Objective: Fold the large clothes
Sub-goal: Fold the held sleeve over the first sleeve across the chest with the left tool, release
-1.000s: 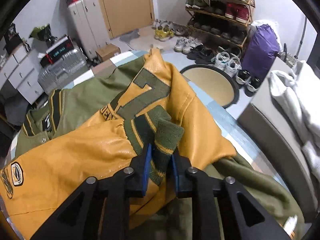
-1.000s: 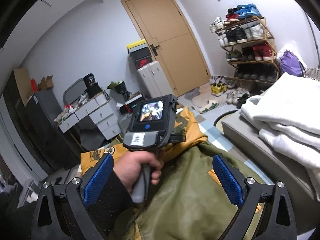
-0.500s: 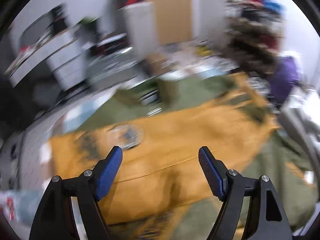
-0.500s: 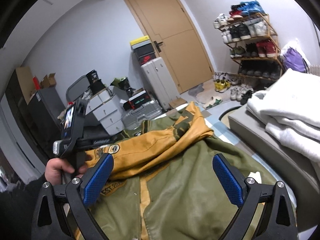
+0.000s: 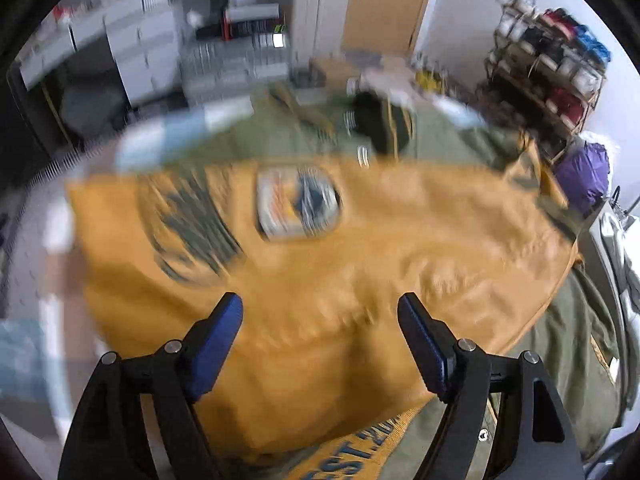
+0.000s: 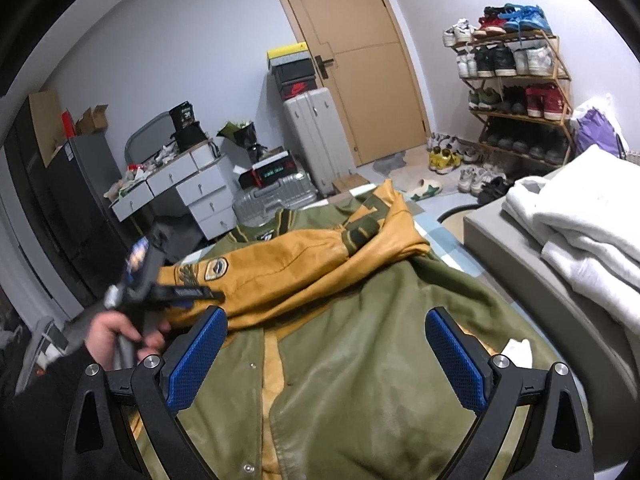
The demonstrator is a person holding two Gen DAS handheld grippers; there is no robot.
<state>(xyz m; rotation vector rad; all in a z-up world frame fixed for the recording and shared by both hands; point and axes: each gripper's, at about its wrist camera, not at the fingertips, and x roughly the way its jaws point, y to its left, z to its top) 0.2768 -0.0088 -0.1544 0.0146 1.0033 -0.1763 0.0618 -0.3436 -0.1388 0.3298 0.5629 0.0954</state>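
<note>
An olive-green varsity jacket [image 6: 360,360] with mustard-yellow leather sleeves lies spread front-up on a checked cover. One yellow sleeve [image 6: 304,256] is laid across its chest, its green ribbed cuff [image 6: 360,236] toward the right. My left gripper [image 5: 320,320] hovers over that sleeve [image 5: 360,264], below a round patch [image 5: 298,208]. Its jaws are opening, with nothing between them; this view is motion-blurred. A hand [image 6: 116,332] holds it at the jacket's left edge. My right gripper [image 6: 326,344] stands open and empty above the jacket's snap front.
A grey bench [image 6: 520,264] with folded white clothes [image 6: 580,232] runs along the right. Beyond the jacket stand suitcases [image 6: 316,136], a drawer unit [image 6: 188,188], a shoe rack [image 6: 516,92] with loose shoes on the floor, and a closed door [image 6: 360,60].
My left gripper let go of the sleeve's green cuff, opened wide and swung left across the jacket. The sleeve now lies across the chest. The right gripper stayed open and dipped slightly.
</note>
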